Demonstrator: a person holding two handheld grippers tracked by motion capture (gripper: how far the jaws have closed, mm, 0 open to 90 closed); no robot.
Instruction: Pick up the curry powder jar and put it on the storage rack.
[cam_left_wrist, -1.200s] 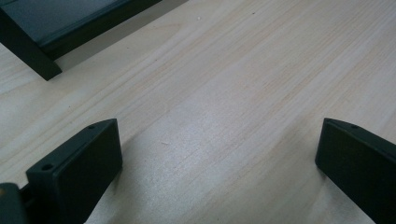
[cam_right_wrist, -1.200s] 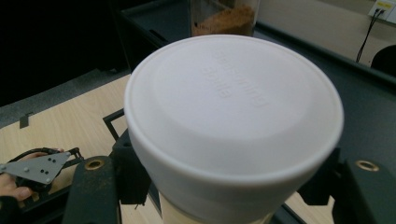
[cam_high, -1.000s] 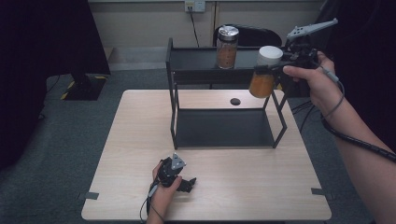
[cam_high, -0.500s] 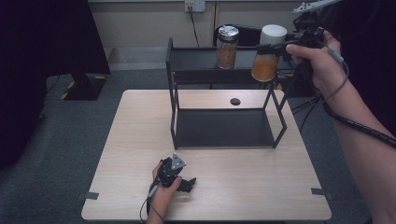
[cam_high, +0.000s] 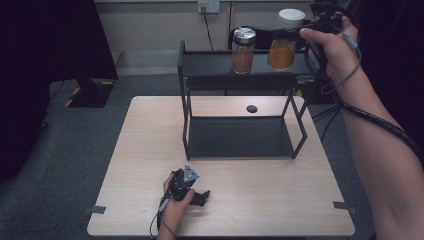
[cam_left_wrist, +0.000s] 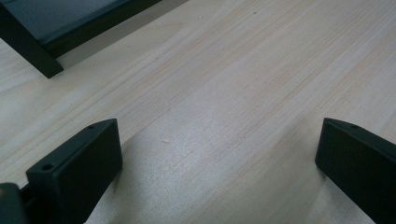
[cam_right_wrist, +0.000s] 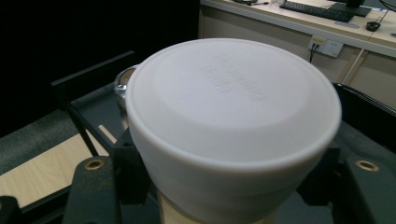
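Note:
My right gripper (cam_high: 295, 27) is shut on a jar (cam_high: 283, 46) with a white lid and orange contents, gripping it just under the lid. The jar hangs over the right part of the black rack's top shelf (cam_high: 210, 64); I cannot tell whether its base touches. The right gripper view looks down on the white lid (cam_right_wrist: 233, 112) held between the jaws of the right gripper (cam_right_wrist: 233, 189). To the jar's left, a silver-lidded jar (cam_high: 243, 50) with brownish contents stands on the same shelf. My left gripper (cam_high: 199, 196) lies on the table near the front edge. Its jaws are wide apart, with bare wood between them in the left gripper view (cam_left_wrist: 219, 154).
The black two-level rack has a lower shelf (cam_high: 240, 137) resting on the light wooden table (cam_high: 145, 150). A round hole (cam_high: 252, 108) sits in the tabletop behind the rack. Tape marks (cam_high: 97, 209) lie near the front corners. A cable trails from the right gripper along the forearm.
The right gripper has carried the white-lidded jar upward, from beside the rack's right end to over the top shelf. The left gripper has stayed in place.

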